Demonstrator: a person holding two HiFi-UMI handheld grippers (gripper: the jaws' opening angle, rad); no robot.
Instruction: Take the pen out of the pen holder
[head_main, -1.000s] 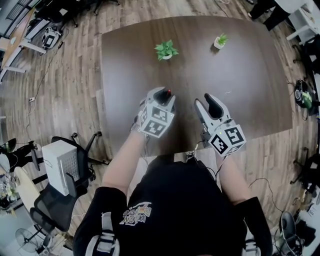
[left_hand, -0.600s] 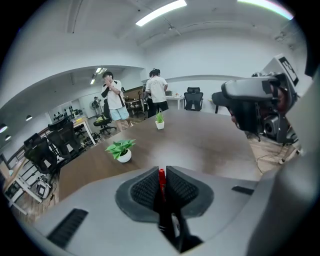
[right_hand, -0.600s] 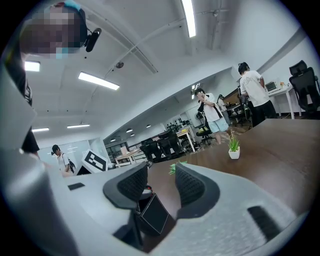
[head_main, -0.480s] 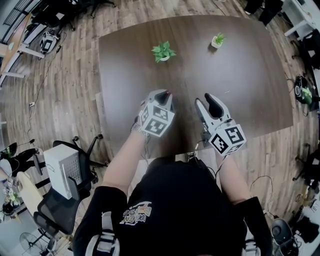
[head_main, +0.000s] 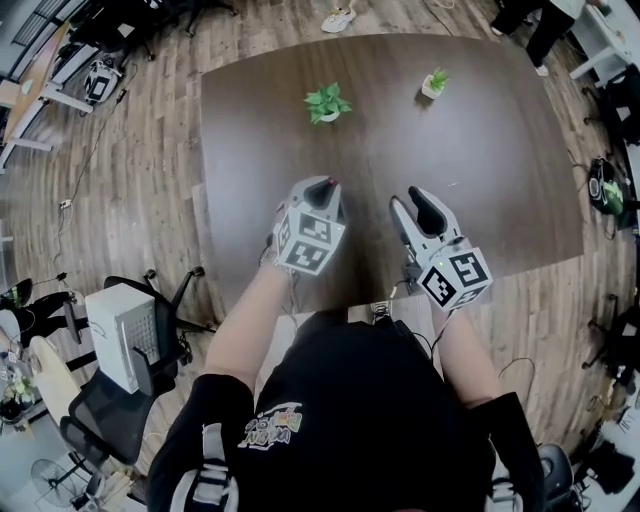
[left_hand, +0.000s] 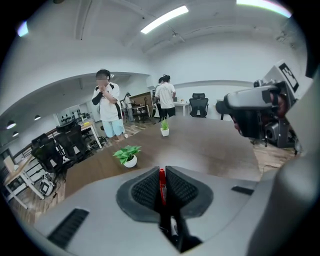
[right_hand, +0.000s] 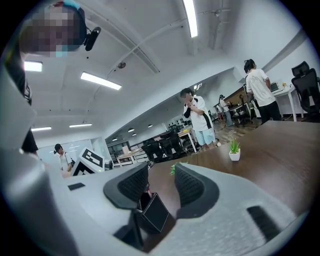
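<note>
Two grippers work over one dark desk (head_main: 480, 150). The left gripper (left_hand: 161, 172) has just been closing its fingers, and they are now clamped on the one red pen (left_hand: 161, 184). The pen stands upright between the two ribbed pads, its tip reaching about to the fingertips. Its lower end runs down into the dark gap behind them, where it cannot be made out.

The right gripper (right_hand: 161, 172) is well apart from the left, off to its right. It has also been closing a little, yet its two fingers are wide apart. Low between them, near their roots, sits one black, square-sided holder (right_hand: 156, 214), tilted. It lies close against the finger nearer the left gripper and clear of the other finger. A small red bit shows at its upper corner; what it is cannot be told.

Two potted plants stand on the desk ahead of the fingers. One plant (head_main: 328, 102) is straight ahead of the left fingers, and the other plant (head_main: 436, 83) is farther off, ahead of the right fingers.

Each gripper carries one marker cube behind its fingers, two in all: the left cube (head_main: 310, 240) and the right cube (head_main: 455, 278).

Past the plants, beyond the desk's far end, stand two people: one person (left_hand: 107, 107) in shorts and another person (left_hand: 165, 95) farther back.
</note>
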